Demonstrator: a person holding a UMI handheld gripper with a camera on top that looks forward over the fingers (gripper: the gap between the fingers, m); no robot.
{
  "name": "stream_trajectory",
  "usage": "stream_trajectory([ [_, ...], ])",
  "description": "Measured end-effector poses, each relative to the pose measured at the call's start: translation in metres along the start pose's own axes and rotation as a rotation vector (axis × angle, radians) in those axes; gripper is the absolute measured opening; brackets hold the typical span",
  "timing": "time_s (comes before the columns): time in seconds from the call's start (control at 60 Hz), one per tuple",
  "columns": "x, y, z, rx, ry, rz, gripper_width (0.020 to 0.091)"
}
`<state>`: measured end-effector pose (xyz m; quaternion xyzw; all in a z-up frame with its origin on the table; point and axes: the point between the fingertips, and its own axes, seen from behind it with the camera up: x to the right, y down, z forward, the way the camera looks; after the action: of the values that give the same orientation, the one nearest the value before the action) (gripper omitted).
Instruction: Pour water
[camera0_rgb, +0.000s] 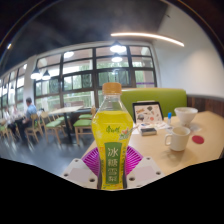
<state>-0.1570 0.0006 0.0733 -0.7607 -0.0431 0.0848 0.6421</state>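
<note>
Bottle of clear plastic with yellow label and orange cap (113, 140) stands upright, pinched between the gripper's (112, 163) magenta pads, seemingly held clear of the wooden table (205, 135), so it can tip toward the white ceramic cup (177, 138) just beyond.

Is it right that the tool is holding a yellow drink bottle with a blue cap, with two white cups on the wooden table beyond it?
Not quite. The gripper view shows the tool holding a yellow drink bottle with an orange cap, not blue. Two white cups do sit on the wooden table beyond.
</note>
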Motion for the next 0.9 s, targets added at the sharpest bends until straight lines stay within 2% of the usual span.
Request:
stream_trajectory([
  [0.05,-0.010,-0.013,0.001,-0.012,-0.030,0.112,0.0278],
  [0.117,0.013,-0.026,0.032,-0.018,-0.066,0.294,0.0278],
  [0.267,0.047,-0.061,0.058,0.014,-0.077,0.838,0.0277],
  [0.383,0.072,-0.092,0.068,0.110,-0.128,1.276,0.0276],
  [0.517,0.106,-0.104,0.094,0.179,-0.249,1.628,0.0276],
  [0.717,0.131,-0.120,0.095,0.254,-0.248,1.958,0.0283],
  [0.9,0.145,-0.107,0.092,0.266,-0.202,2.076,0.0283],
])
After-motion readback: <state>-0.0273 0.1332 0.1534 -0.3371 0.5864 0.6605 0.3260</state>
